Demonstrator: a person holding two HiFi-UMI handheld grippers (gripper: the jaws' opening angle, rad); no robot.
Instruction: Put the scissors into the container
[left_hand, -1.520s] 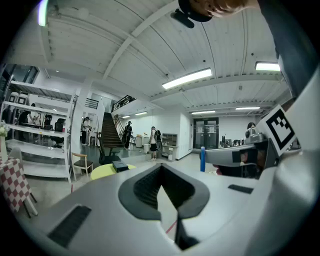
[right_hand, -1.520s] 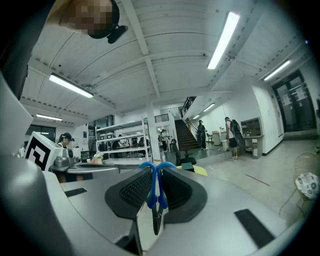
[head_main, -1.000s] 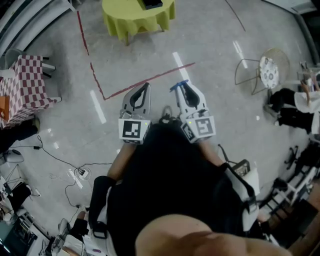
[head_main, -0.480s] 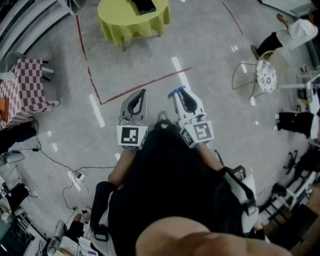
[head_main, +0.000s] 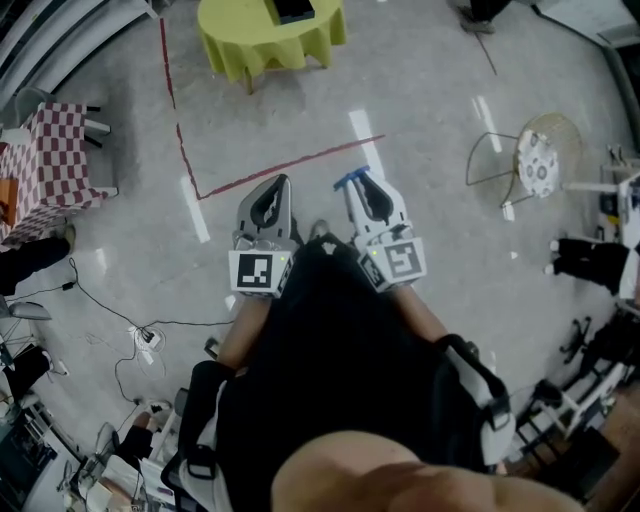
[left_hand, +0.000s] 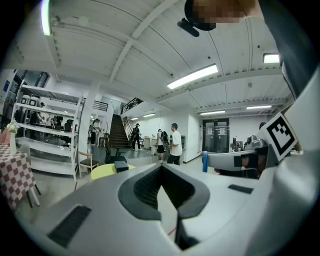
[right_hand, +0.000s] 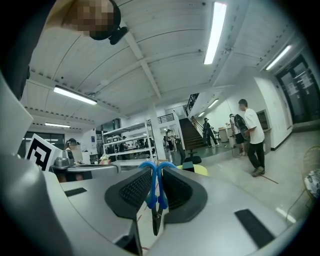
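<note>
Right tongs (head_main: 355, 183) clamped on blue-handled scissors (right_hand: 152, 185), handles at jaw tips, blades pointing back toward holder. Left tongs (head_main: 275, 190) closed, empty. Yellow-draped counter (head_main: 270, 40) well ahead; container not identifiable.

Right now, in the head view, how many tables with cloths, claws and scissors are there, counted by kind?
Tables with cloths: 2, the yellow-green table and the checkered table
Claws: 2, the left claw, shut and empty, and the right claw, shut on the scissors
Scissors: 1
Total: 5
</note>
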